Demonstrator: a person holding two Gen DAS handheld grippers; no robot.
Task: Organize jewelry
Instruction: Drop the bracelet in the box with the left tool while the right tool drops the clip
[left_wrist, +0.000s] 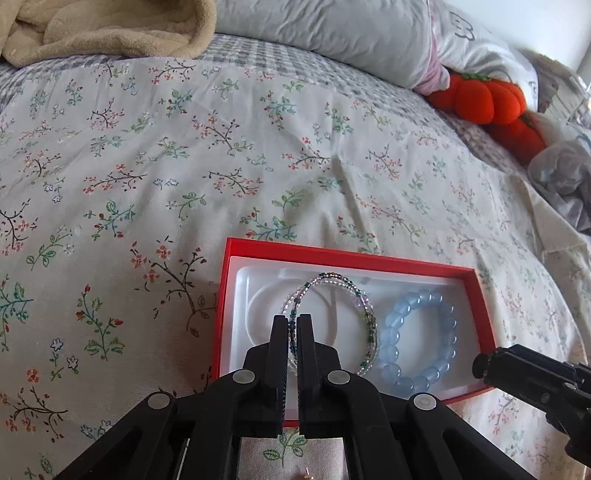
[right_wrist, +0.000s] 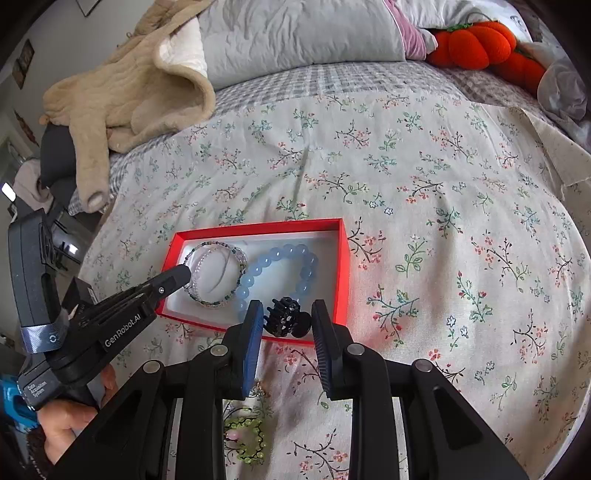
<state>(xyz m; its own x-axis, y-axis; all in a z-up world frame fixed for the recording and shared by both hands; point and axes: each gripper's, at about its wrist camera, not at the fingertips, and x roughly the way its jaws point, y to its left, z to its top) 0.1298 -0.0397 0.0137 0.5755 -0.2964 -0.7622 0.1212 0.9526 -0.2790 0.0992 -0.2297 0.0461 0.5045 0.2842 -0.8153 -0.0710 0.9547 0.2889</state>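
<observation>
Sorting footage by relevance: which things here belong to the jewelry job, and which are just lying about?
Job:
red box
blue bead bracelet
thin beaded bracelet, held by left gripper
black hair claw
green bead bracelet

Lying about:
beige blanket
pillow
orange plush pumpkin

Red box with white insert. Pale blue bead bracelet; clear, pink and green beaded bracelet. Black hair claw. Lime-green bead bracelet on my bed's cream sheet with pink-green floral sprigs. My grippers black, right gripper pads blue. Orange plush pumpkin, beige blanket.
</observation>
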